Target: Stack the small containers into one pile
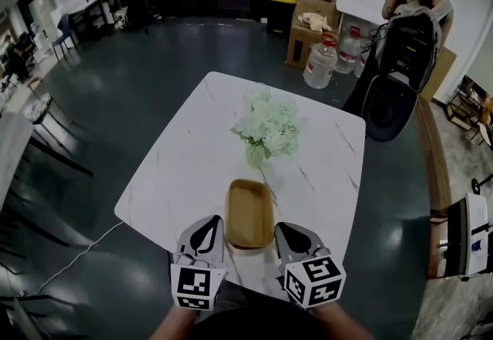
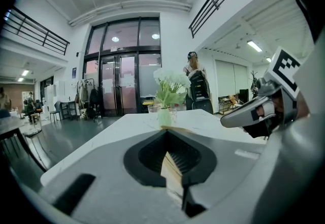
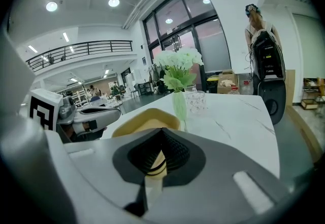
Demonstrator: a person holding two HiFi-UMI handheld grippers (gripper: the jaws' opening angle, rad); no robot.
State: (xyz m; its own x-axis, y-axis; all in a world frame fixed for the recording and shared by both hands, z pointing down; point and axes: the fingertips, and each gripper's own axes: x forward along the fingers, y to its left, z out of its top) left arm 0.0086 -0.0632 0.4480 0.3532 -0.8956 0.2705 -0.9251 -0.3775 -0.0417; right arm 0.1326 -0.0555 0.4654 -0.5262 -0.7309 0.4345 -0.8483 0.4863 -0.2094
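The tan container (image 1: 249, 211) sits on the white counter (image 1: 177, 169), at 6 o'clock from the flower vase (image 1: 266, 134). The left claw (image 1: 209, 229) is pinched together on its 9 o'clock rim, and the right claw (image 1: 286, 232) on its 3 o'clock rim. It looks light, thin-walled, slightly flexible and probably slick. Holding both long rims mid-length should keep it level, with gentle pressure so the wall doesn't buckle.

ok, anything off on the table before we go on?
Nothing stands out. The tan container sits flat near the front edge of the table, with the left claw and right claw each shut on its near rim. The flower vase stands upright; nothing is spilled or damaged.
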